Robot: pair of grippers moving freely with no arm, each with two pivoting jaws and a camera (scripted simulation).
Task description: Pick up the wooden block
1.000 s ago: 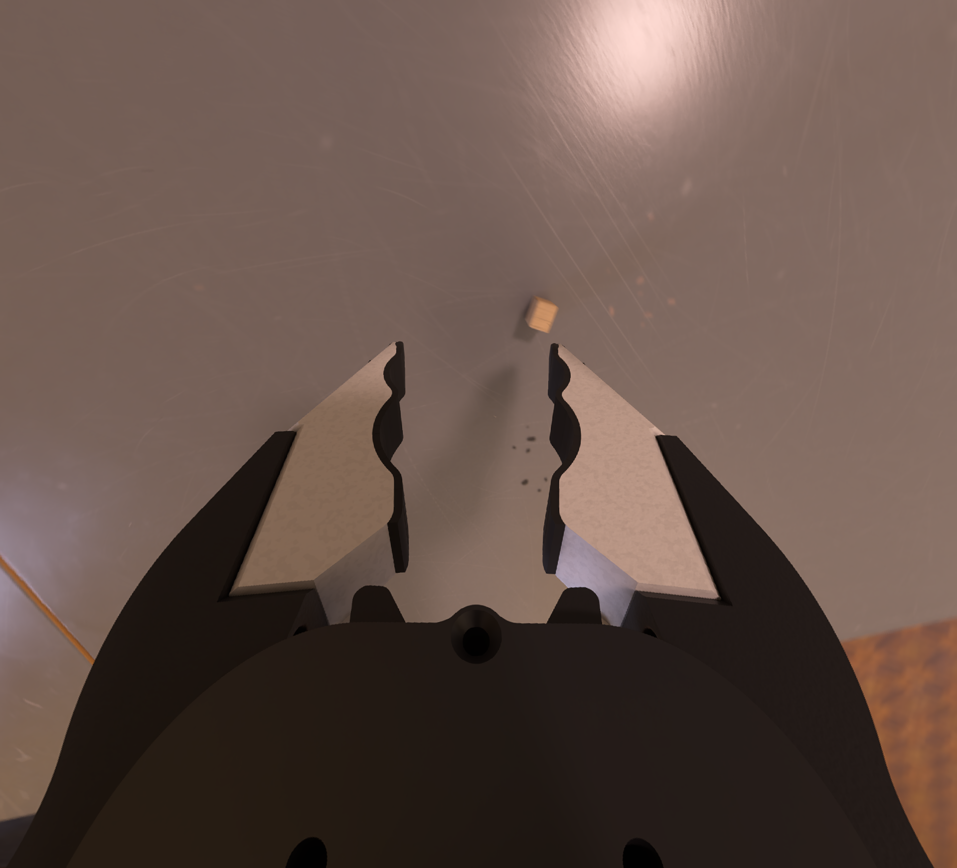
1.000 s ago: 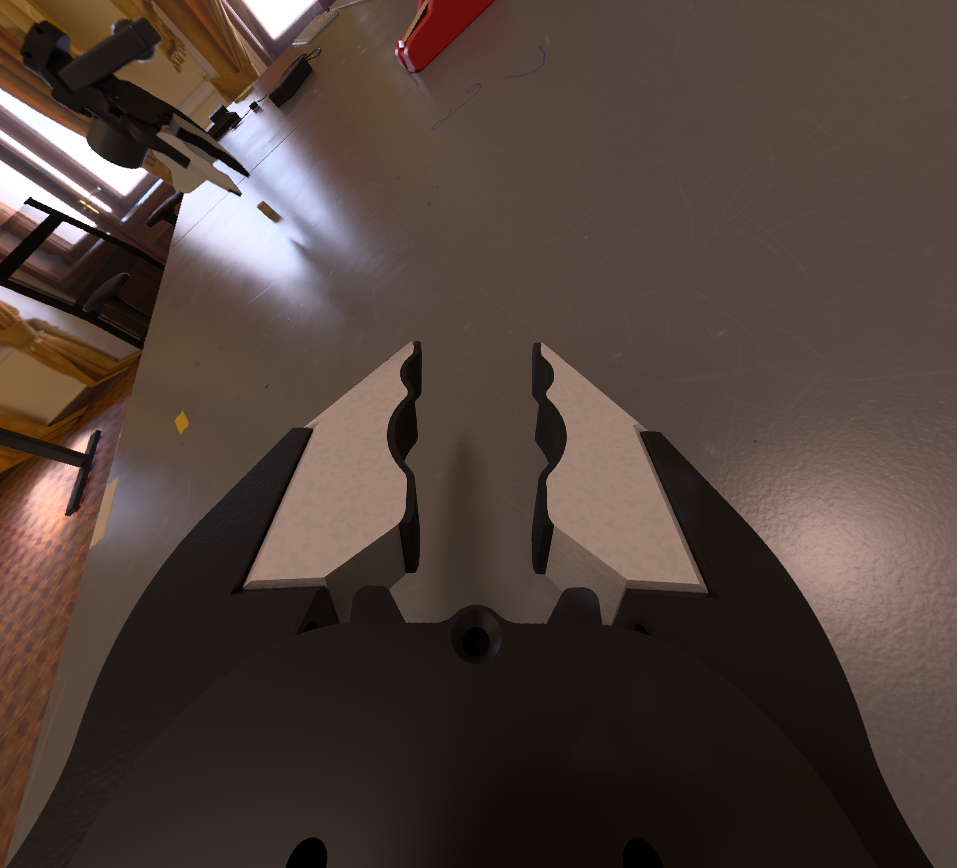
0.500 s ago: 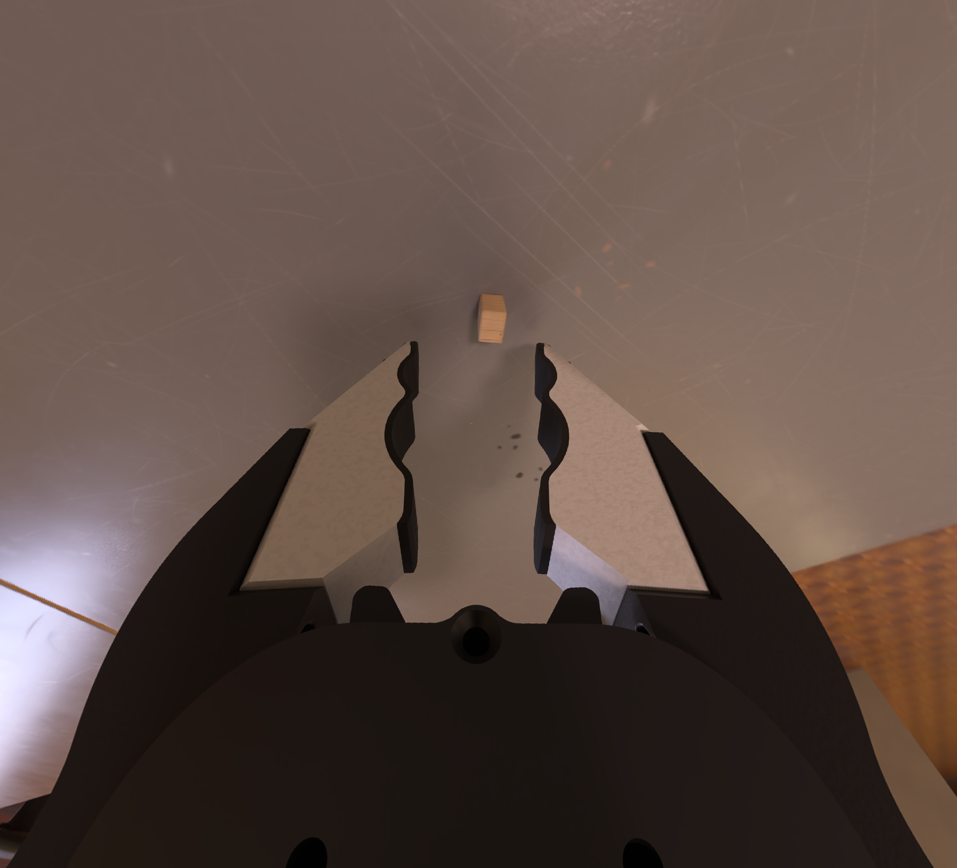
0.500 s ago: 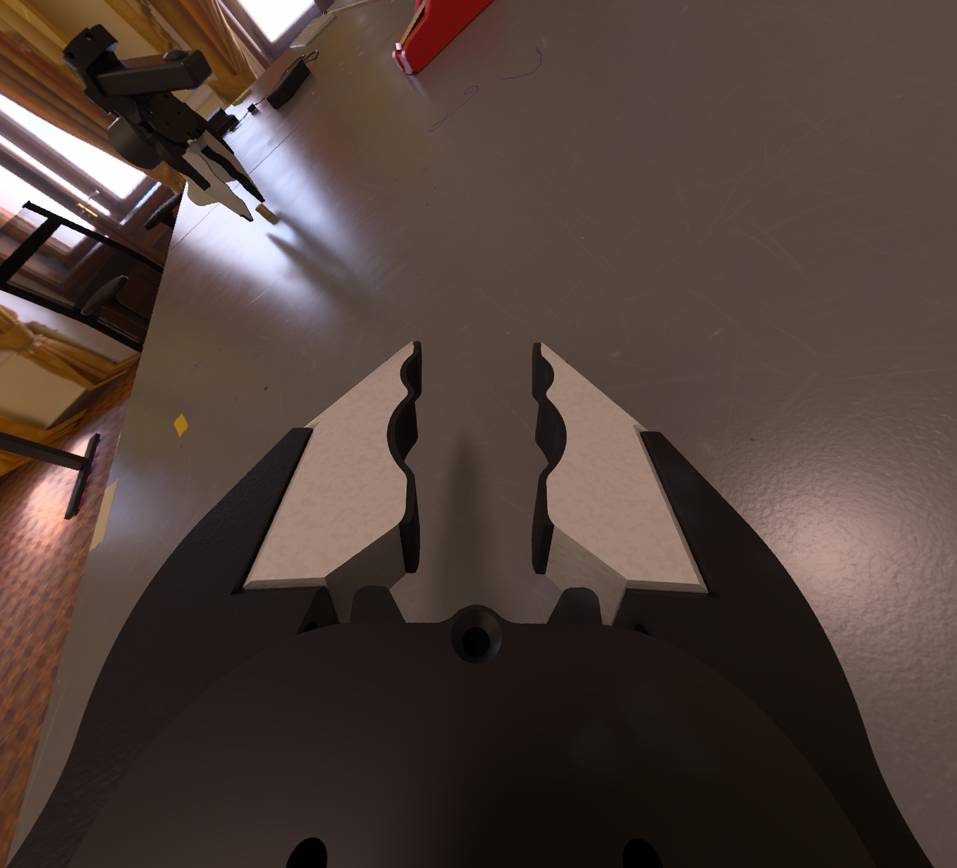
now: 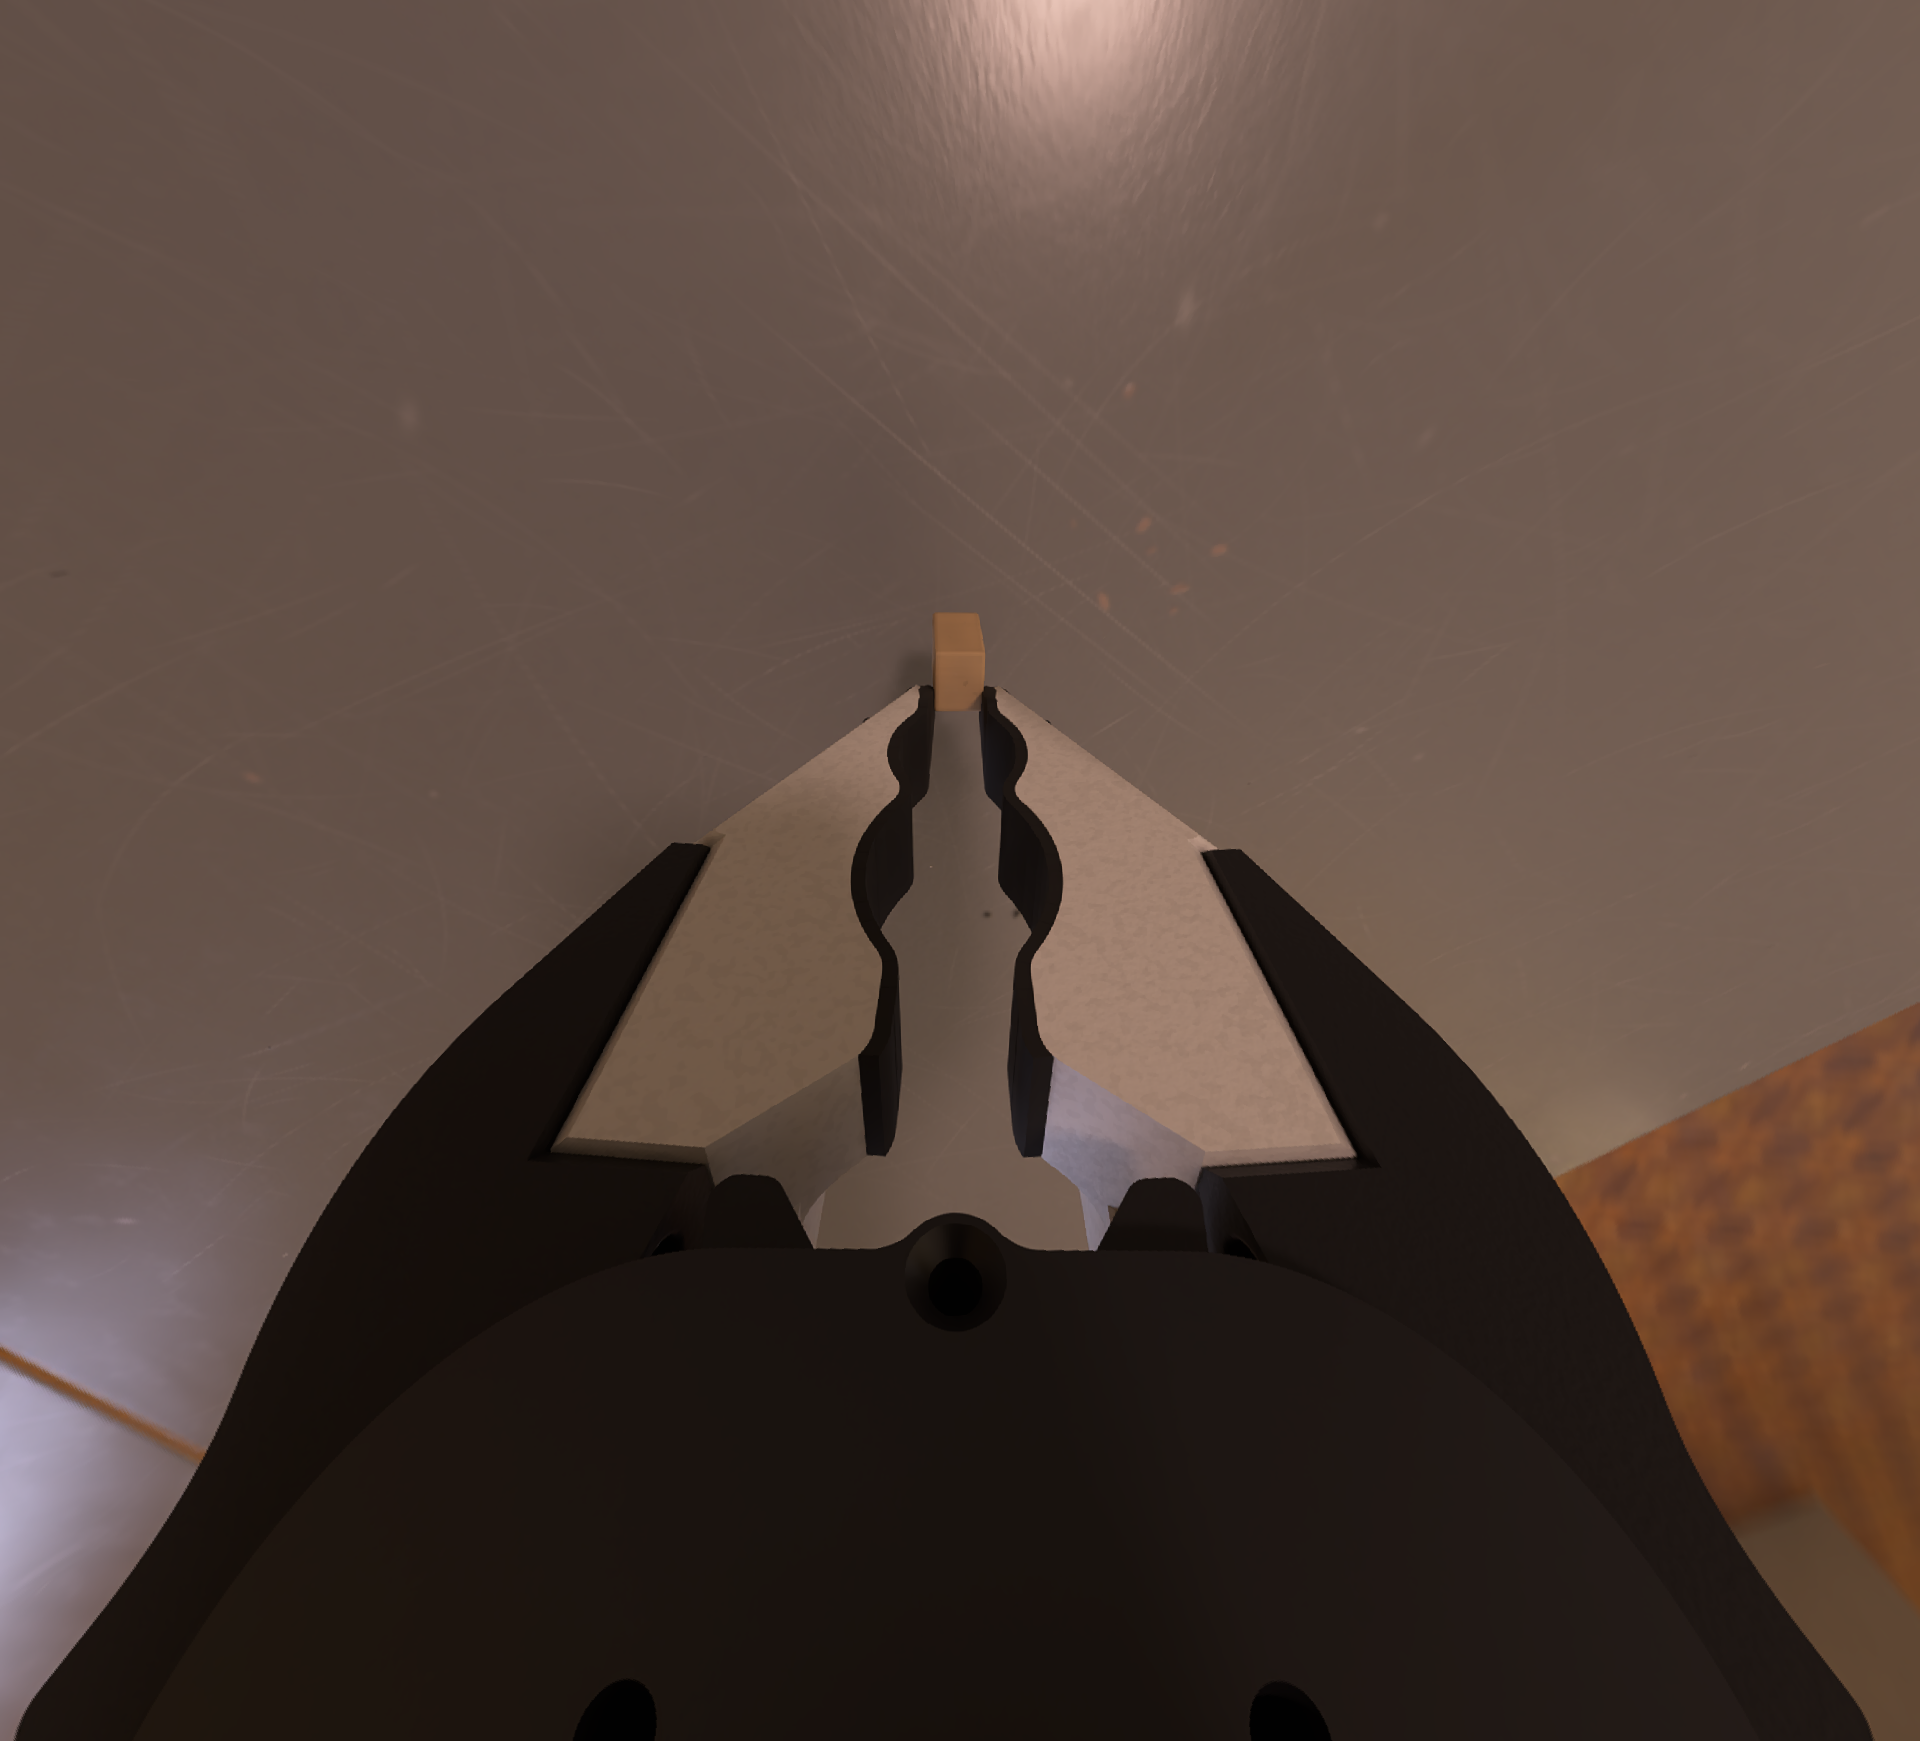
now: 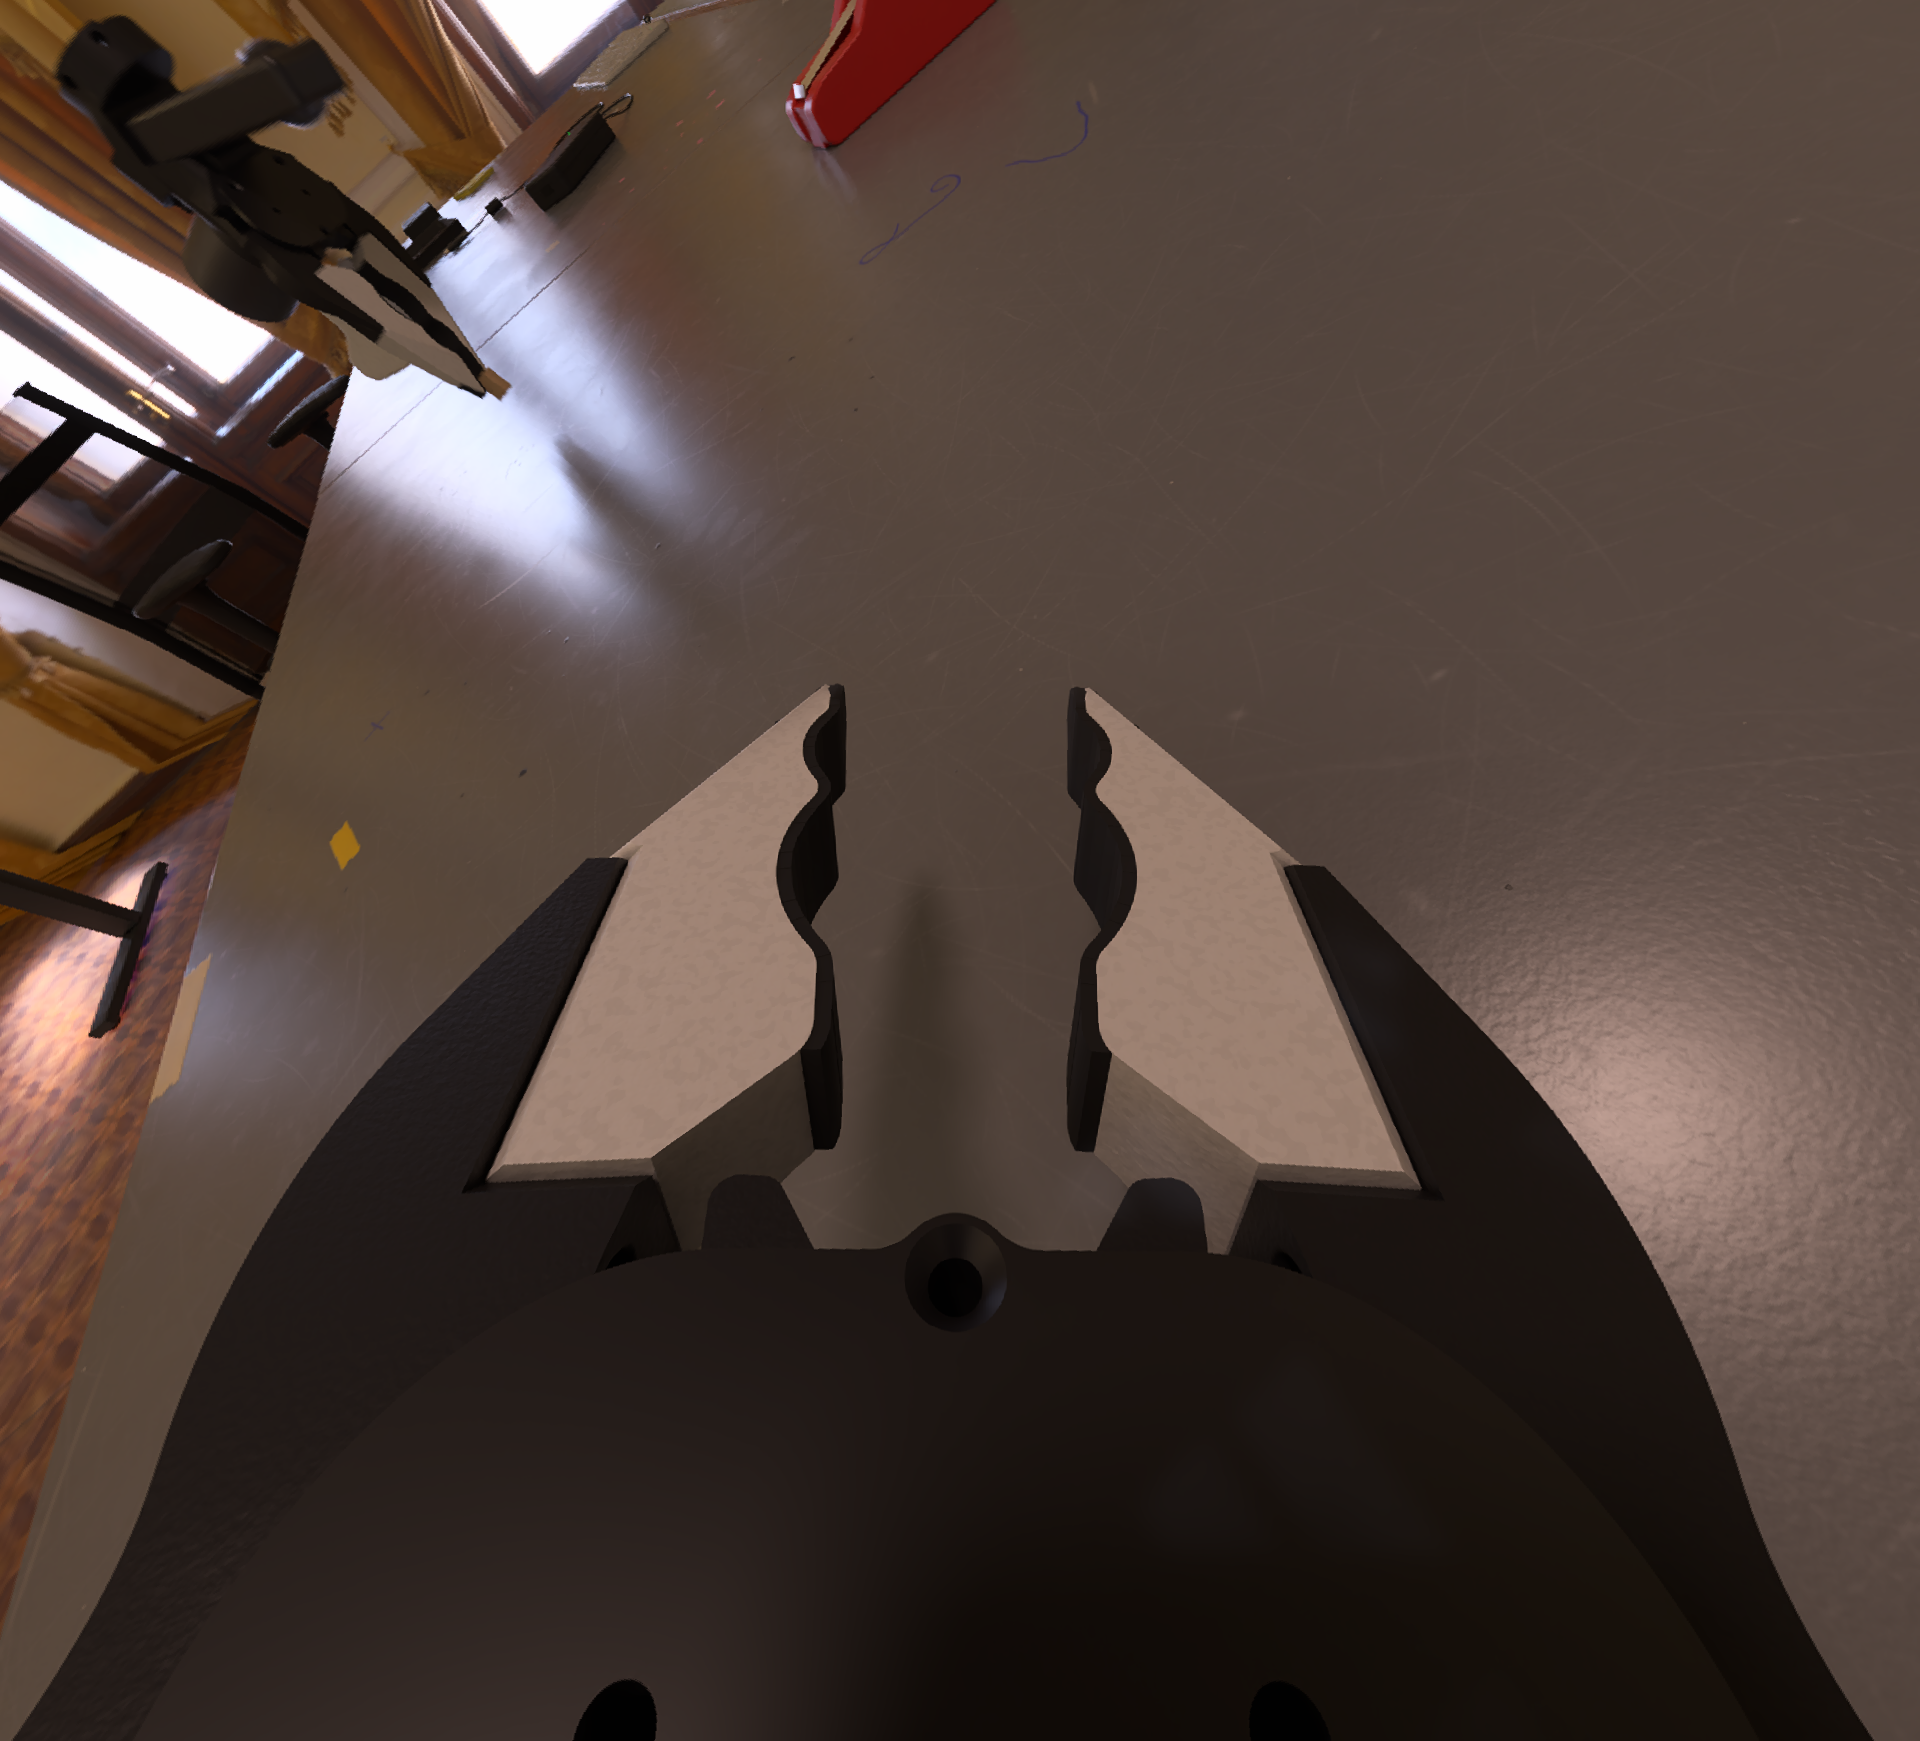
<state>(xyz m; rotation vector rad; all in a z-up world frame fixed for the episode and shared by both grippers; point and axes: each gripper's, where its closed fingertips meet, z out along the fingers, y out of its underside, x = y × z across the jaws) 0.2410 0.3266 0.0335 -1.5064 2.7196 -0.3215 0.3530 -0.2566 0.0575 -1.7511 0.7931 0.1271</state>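
The small light wooden block (image 5: pixel 957 675) is pinched between the tips of my left gripper (image 5: pixel 954 700), whose jaws have closed to the block's width. Only the block's far end sticks out past the tips. In the right wrist view the left gripper (image 6: pixel 457 361) shows far off at the upper left, tilted down, with the block (image 6: pixel 497 388) at its tips, seemingly a little above the grey table (image 6: pixel 1351 444). My right gripper (image 6: pixel 956 704) is open and empty, low over the table.
A red wedge-shaped object (image 6: pixel 899 18) lies at the far end of the table, with a purple thread (image 6: pixel 935 205) near it and a small black box (image 6: pixel 571 159) to its left. The table's left edge (image 6: pixel 281 652) drops to a patterned floor (image 5: pixel 1766 1224).
My left gripper moved forward onto the block and closed its jaws on it. The right gripper has not moved.
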